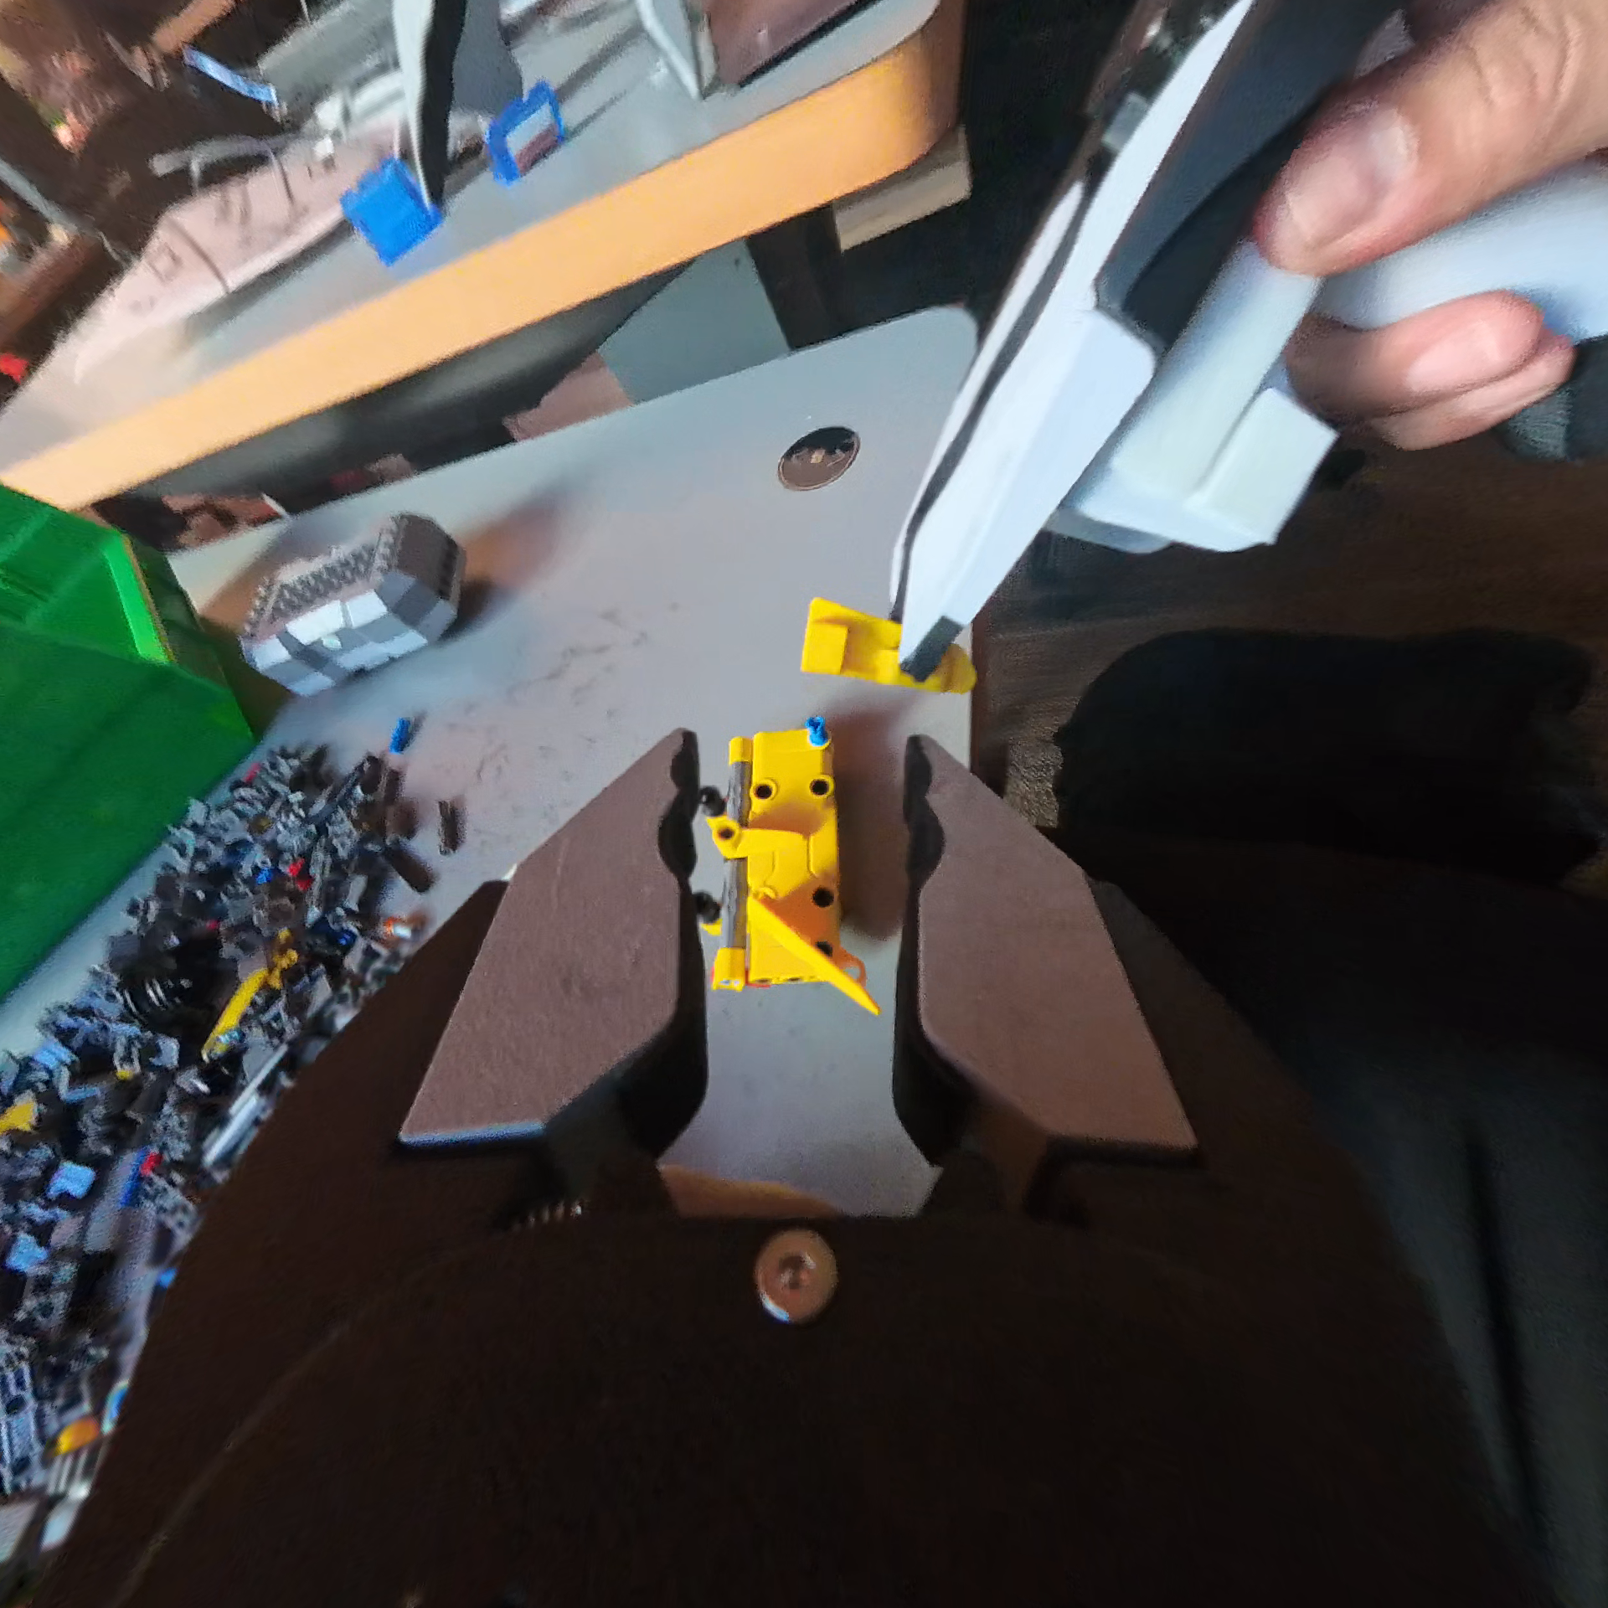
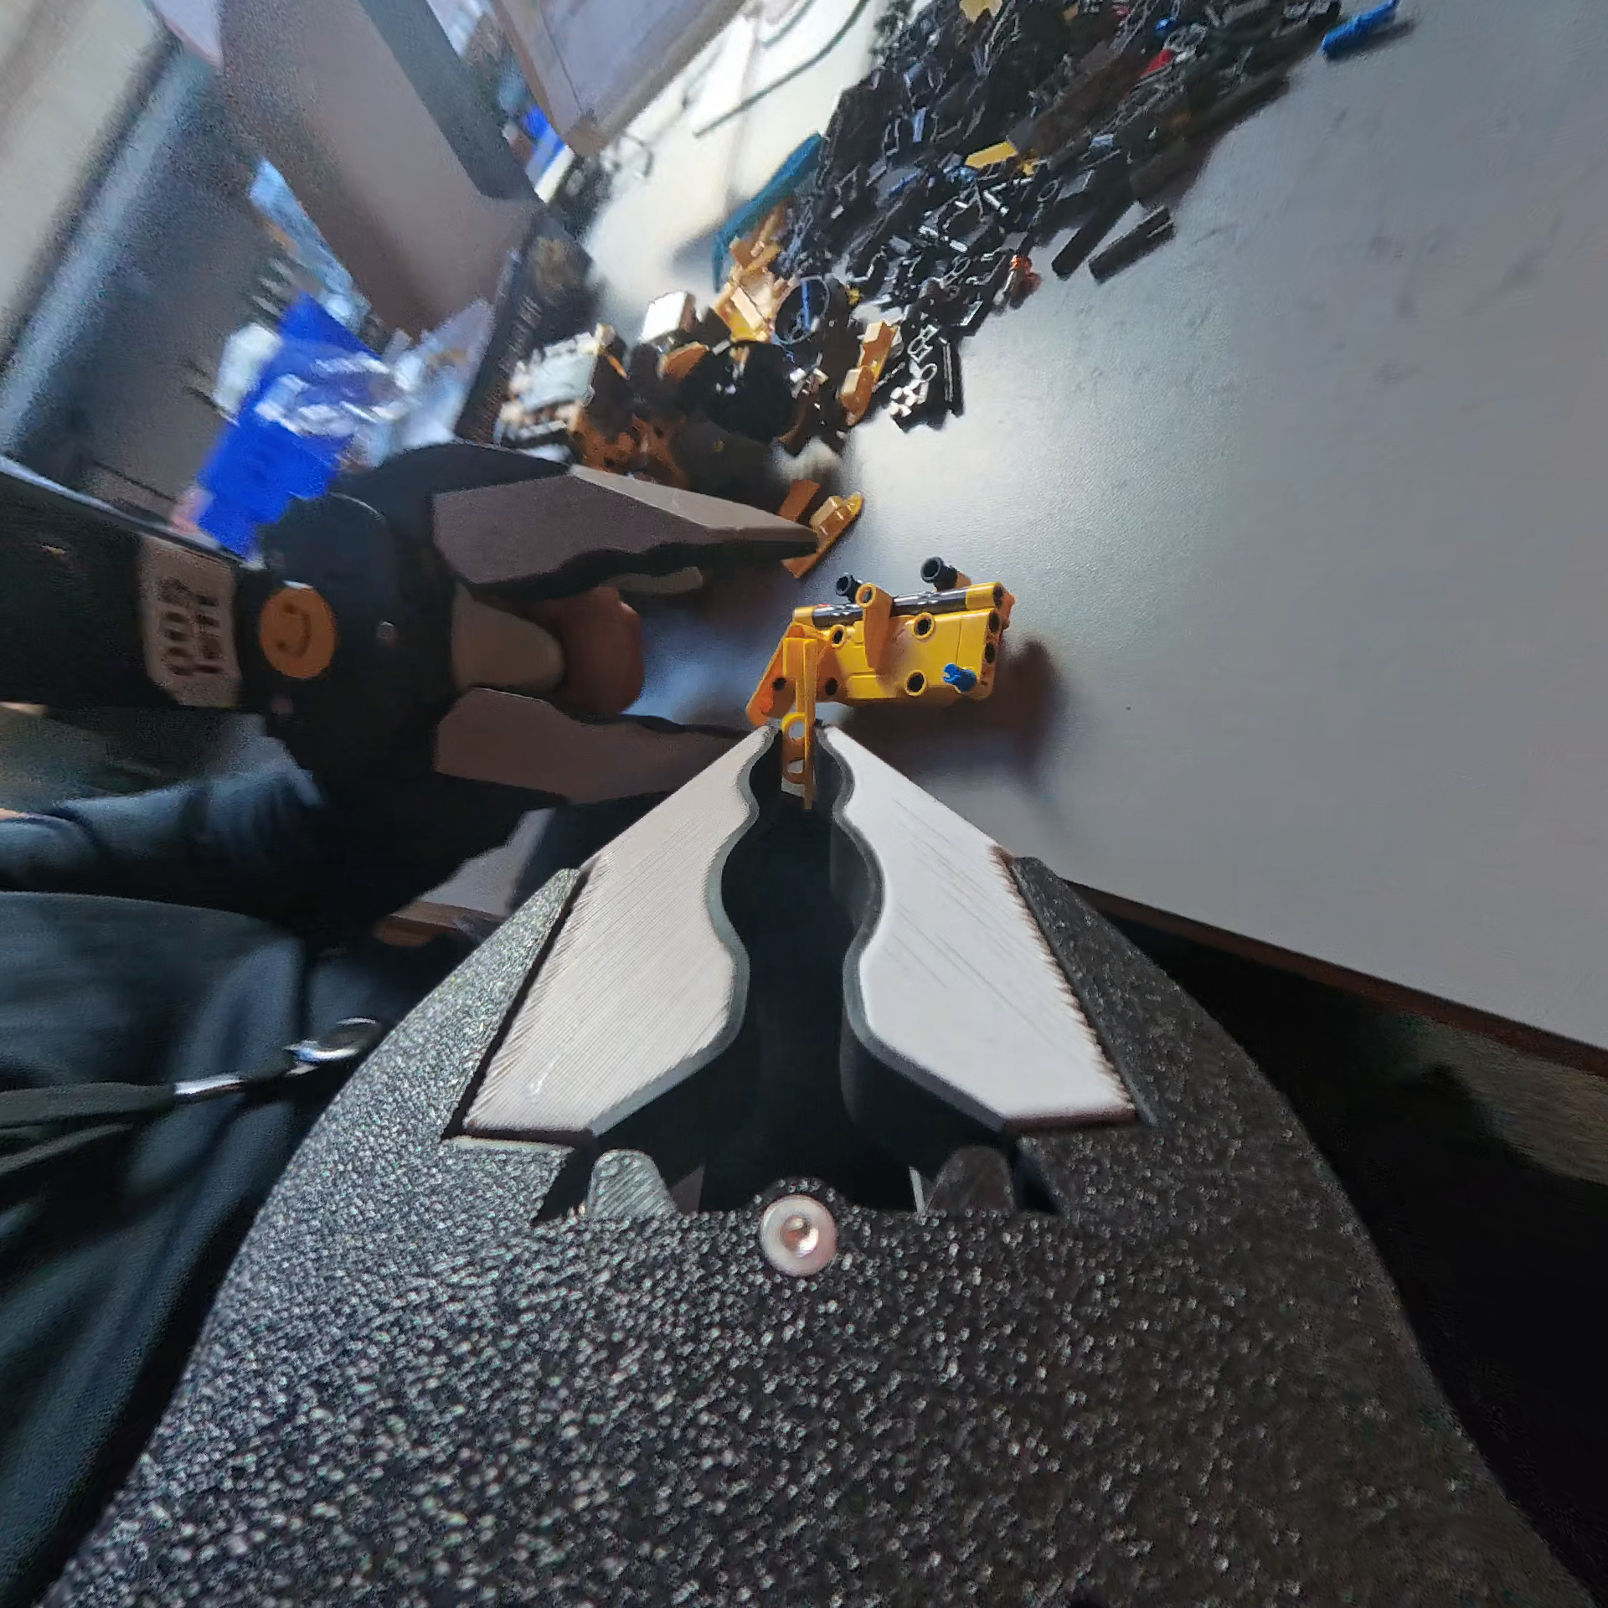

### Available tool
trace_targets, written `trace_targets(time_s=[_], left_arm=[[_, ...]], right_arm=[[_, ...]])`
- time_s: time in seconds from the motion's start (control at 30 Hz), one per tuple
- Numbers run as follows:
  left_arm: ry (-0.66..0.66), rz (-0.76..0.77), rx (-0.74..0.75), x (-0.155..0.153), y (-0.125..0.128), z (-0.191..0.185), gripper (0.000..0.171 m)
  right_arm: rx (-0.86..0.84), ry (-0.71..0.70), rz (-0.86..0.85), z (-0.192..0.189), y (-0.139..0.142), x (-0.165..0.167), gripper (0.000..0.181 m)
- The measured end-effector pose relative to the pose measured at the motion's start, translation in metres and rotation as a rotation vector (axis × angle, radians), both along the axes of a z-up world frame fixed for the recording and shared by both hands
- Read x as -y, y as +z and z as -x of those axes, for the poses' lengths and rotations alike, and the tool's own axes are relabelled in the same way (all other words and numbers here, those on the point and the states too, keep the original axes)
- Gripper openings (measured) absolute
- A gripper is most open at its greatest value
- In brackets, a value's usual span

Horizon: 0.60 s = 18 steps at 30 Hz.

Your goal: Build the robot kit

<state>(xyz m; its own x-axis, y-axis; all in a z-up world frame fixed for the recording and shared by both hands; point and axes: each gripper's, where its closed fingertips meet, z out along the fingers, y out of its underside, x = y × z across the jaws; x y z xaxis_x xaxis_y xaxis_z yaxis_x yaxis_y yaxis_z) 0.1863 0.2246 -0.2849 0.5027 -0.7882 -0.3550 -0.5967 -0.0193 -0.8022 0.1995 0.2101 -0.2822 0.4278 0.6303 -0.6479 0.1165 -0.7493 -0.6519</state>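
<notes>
My left gripper (image 1: 800, 774) hangs open around the yellow plastic brick assembly (image 1: 787, 861) on the grey bench (image 1: 609, 557) — my right gripper (image 2: 796, 740) pinches a thin yellow plastic panel piece (image 1: 848, 648).

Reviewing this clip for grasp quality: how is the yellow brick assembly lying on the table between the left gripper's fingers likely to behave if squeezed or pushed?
The yellow brick assembly looks like rigid plastic, so probably stiff and light. It lies flat on the table, so it would likely slide rather than roll. Its thin slanted panel and small black pins stick out and might pop off under the left gripper.
</notes>
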Motion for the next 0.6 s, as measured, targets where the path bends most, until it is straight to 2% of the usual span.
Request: trace_targets(time_s=[0.13, 0.23, 0.33, 0.4, 0.5, 0.6], left_arm=[[0.019, 0.125, -0.079, -0.002, -0.024, 0.007, 0.052], [0.012, 0.118, -0.089, -0.001, -0.027, 0.006, 0.051], [0.033, 0.129, -0.087, -0.005, -0.029, 0.008, 0.05], [0.053, 0.147, -0.088, -0.009, -0.032, 0.011, 0.048], [0.066, 0.176, -0.093, -0.012, -0.037, 0.014, 0.046], [0.078, 0.199, -0.102, -0.014, -0.043, 0.015, 0.042]], right_arm=[[-0.282, 0.01, 0.207, 0.001, 0.012, -0.005, 0.006], [-0.497, 0.057, 0.372, 0.0, 0.024, -0.001, 0.006], [-0.64, 0.097, 0.455, -0.001, 0.035, 0.004, 0.006], [-0.684, 0.115, 0.477, -0.001, 0.04, 0.006, 0.006], [-0.664, 0.104, 0.473, 0.0, 0.038, 0.005, 0.006], [-0.488, 0.0, 0.371, 0.001, 0.019, -0.008, 0.005]])
